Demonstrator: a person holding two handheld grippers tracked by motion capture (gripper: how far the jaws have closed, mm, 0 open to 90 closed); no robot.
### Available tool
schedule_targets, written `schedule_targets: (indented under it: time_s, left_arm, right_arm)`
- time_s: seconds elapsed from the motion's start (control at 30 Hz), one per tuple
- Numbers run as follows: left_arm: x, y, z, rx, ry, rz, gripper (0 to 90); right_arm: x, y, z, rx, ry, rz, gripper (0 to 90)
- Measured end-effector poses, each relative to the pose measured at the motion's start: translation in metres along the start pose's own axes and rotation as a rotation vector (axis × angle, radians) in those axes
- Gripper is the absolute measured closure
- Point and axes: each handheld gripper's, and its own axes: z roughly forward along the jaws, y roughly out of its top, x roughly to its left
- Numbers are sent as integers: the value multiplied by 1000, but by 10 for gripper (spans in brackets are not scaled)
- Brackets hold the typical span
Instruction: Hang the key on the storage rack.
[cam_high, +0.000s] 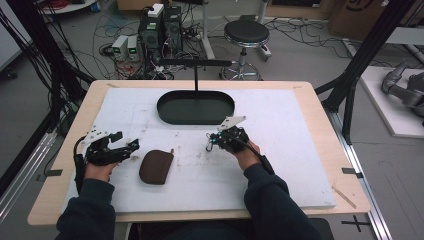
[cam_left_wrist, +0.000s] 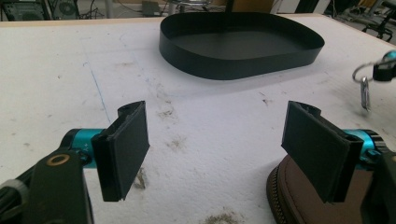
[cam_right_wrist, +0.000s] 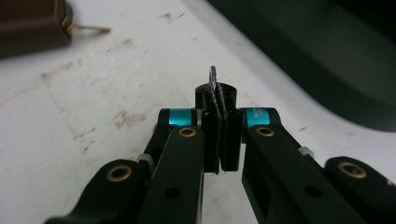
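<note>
1. Right gripper (cam_high: 214, 141): jaws pressed together on a thin metal key (cam_right_wrist: 213, 74); blade edge-on between the pads, tip poking out past them. Held off the white foam board (cam_high: 280, 165), in front of the tray.
2. From the left gripper view: same key (cam_left_wrist: 364, 93) hanging below a small metal ring (cam_left_wrist: 360, 73) at the far right, clear of the board surface.
3. Left gripper (cam_high: 126, 142): jaws spread wide, nothing between the pads. Resting low over the board at the left, just beside the pouch.
4. Brown leather key pouch (cam_high: 155, 166): flat on the board between the two hands, nearer the left gripper. Zip edge visible in the left gripper view (cam_left_wrist: 299, 196), directly under the right-hand pad. Touching or not: cannot tell.
5. Pouch (cam_right_wrist: 30, 21) also at the upper left of the right gripper view, with a short pull tab sticking out; well apart from the held key.
6. Black oval tray (cam_high: 195, 107): far side of the board, centre, low wall, thin black post rising from its back edge. Nothing inside.
7. Board surface: scuffed, brown smudges scattered around the middle.
</note>
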Motion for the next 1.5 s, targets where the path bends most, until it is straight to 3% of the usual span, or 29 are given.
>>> schedule_targets:
  time_s: [0.13,0.4,0.53,0.63,0.7,0.77,0.83,0.87,1.03,1.07,1.1,1.13,1.17,1.2,1.27,1.37,1.5]
  left_arm:
    - [0,0,0,-1,0,0,227]
    - [0,0,1,2,-3,2,228]
    - [0,0,0,2,-4,1,228]
    - [0,0,0,1,-3,-2,228]
    - [0,0,0,1,-5,-2,228]
    - [0,-1,0,3,-7,4,232]
    - [0,-1,0,5,-6,1,232]
    - [0,-1,1,4,-8,-4,232]
    - [-1,0,1,4,-10,3,234]
    - [-1,0,1,4,-10,3,235]
    - [-1,-1,1,3,-11,1,235]
    - [-1,-1,1,5,-11,1,235]
    - [-1,-1,1,5,-11,1,235]
    - [-1,-1,1,7,-11,3,234]
    - [-2,0,1,5,-13,5,235]
    - [-1,-1,1,7,-13,4,236]
    - [-1,0,1,7,-12,3,236]
  right_arm:
    - [-15,11,-11,-44,-35,18,900]
    - [-62,40,-33,-149,-109,66,900]
    - [-75,45,-36,-130,-110,87,900]
    - [-77,36,-30,-61,-75,75,900]
    - [-73,30,-25,9,-48,57,900]
    - [-66,19,-24,19,-22,3,880]
    - [-63,9,-25,62,19,16,787]
    - [-62,5,-25,74,30,21,782]
    - [-42,-13,-32,51,79,-45,711]
    - [-42,-13,-32,51,79,-45,711]
    - [-27,-23,-32,47,59,-136,654]
    - [-22,-25,-31,55,54,-174,642]
    - [-22,-25,-31,55,54,-174,642]
    - [-13,-31,-29,71,49,-226,585]
    - [-9,-35,-25,83,49,-234,529]
    - [-2,-39,-15,141,29,-268,441]
    - [-1,-39,-10,157,-6,-278,613]
